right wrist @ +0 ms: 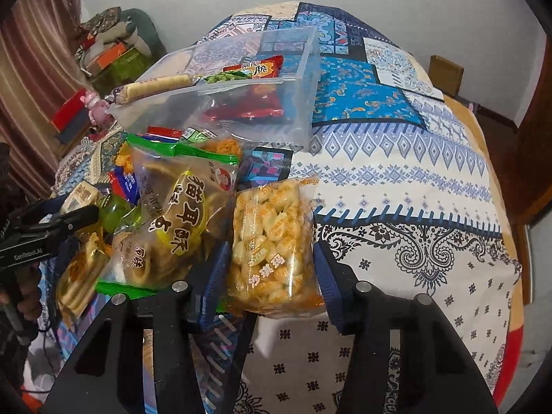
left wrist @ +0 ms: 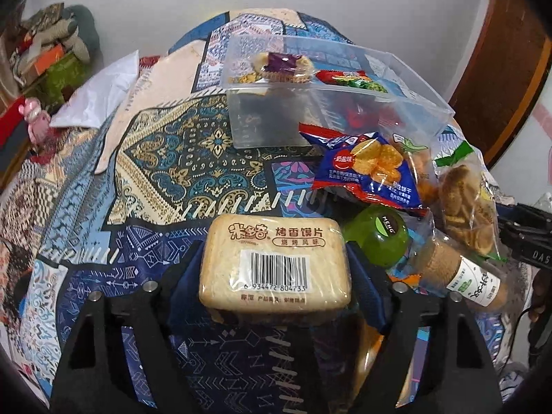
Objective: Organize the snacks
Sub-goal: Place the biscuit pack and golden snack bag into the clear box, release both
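My left gripper (left wrist: 276,262) is shut on a beige pack of baked bun slices (left wrist: 274,262) with a barcode, held above the patterned cloth. My right gripper (right wrist: 270,262) is shut on a clear bag of small yellow puffs (right wrist: 272,245). A clear plastic bin (left wrist: 331,82) stands ahead with several snacks in it; it also shows in the right wrist view (right wrist: 303,103). A loose pile lies before it: a blue cracker bag (left wrist: 369,169), a green jelly cup (left wrist: 379,241), a clear bag of brown cookies (right wrist: 179,214). The left gripper (right wrist: 51,227) shows at the left edge of the right wrist view.
The table is covered with a blue and white patchwork cloth (right wrist: 396,179). A white bag (left wrist: 100,93) lies at its far left edge. Boxes and clutter (left wrist: 48,62) stand by the wall at left. A wooden door (left wrist: 500,69) is at right.
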A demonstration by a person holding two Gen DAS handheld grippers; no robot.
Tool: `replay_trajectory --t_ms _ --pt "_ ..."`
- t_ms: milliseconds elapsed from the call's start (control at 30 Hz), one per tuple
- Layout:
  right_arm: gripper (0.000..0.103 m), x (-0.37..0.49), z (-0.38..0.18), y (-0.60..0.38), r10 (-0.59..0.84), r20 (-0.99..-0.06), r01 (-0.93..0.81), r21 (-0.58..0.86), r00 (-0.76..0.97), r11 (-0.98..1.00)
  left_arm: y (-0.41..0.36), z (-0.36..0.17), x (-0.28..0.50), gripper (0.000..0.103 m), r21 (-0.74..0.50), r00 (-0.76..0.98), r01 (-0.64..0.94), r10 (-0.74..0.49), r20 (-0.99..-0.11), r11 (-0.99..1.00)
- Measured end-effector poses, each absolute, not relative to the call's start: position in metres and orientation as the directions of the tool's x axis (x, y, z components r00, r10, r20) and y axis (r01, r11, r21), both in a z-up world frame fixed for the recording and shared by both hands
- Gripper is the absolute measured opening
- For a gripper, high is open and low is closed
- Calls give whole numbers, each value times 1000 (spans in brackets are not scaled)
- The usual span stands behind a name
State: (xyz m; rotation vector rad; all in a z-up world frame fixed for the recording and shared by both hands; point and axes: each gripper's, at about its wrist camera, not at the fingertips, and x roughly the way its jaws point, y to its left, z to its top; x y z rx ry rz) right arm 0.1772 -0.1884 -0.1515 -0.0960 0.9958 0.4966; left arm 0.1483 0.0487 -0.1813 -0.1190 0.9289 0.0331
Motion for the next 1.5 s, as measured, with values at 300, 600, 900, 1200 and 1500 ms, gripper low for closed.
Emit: replay_trajectory --t_ms 300,600,900,1200,1500 --pt "43 178 -142 -203 368 -802 -414 168 471 895 54 -166 136 76 -91 618 -85 -19 -786 992" --pt "43 181 -118 -221 380 -758 -379 190 529 906 61 -127 133 76 -121 683 -85 -30 -729 989" --pt "43 195 -83 -209 423 -689 -414 192 589 890 56 -85 157 76 -145 748 -51 -58 -661 988" --pt "43 224 -67 -184 477 -635 -461 206 608 863 37 -66 201 76 -142 777 14 -100 -622 990" --pt "43 259 -82 -158 497 -652 -489 215 572 845 28 -97 251 76 -165 729 14 -123 -673 986"
